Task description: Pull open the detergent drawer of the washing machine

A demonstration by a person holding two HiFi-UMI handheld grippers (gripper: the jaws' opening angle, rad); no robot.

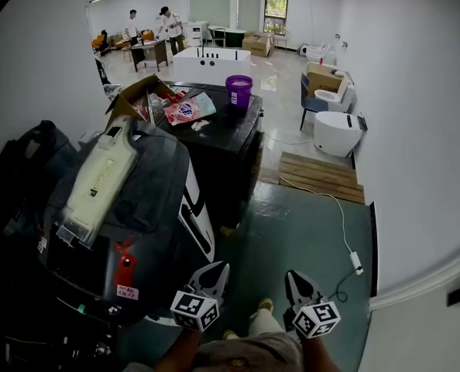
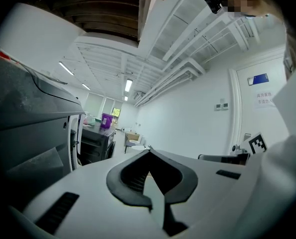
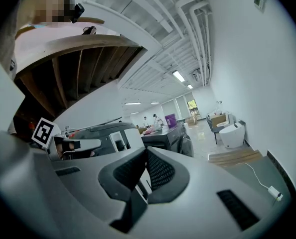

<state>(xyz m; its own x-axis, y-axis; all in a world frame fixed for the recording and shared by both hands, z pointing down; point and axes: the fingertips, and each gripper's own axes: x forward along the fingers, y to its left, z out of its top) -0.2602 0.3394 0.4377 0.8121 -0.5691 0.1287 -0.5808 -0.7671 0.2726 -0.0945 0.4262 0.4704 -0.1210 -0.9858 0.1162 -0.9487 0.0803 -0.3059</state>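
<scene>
The washing machine (image 1: pixel 149 208) stands at the left under a dark grey cover, its white front (image 1: pixel 197 208) facing right. A long cream part (image 1: pixel 102 178) lies on top of it, and a red tag (image 1: pixel 124 270) hangs near its near corner. I cannot make out the detergent drawer. My left gripper (image 1: pixel 221 271) is low in the head view, just right of the machine's near corner and apart from it, shut and empty. My right gripper (image 1: pixel 292 276) hangs beside it, also shut and empty. In the left gripper view the machine (image 2: pixel 33 133) fills the left side.
Behind the machine a black cabinet (image 1: pixel 230 142) carries a purple bucket (image 1: pixel 238 90), a pink packet (image 1: pixel 187 109) and a cardboard box (image 1: pixel 141 95). A wooden pallet (image 1: pixel 323 177), toilets (image 1: pixel 337 132) and a white cable with a plug (image 1: pixel 354 260) lie at the right. People stand far back.
</scene>
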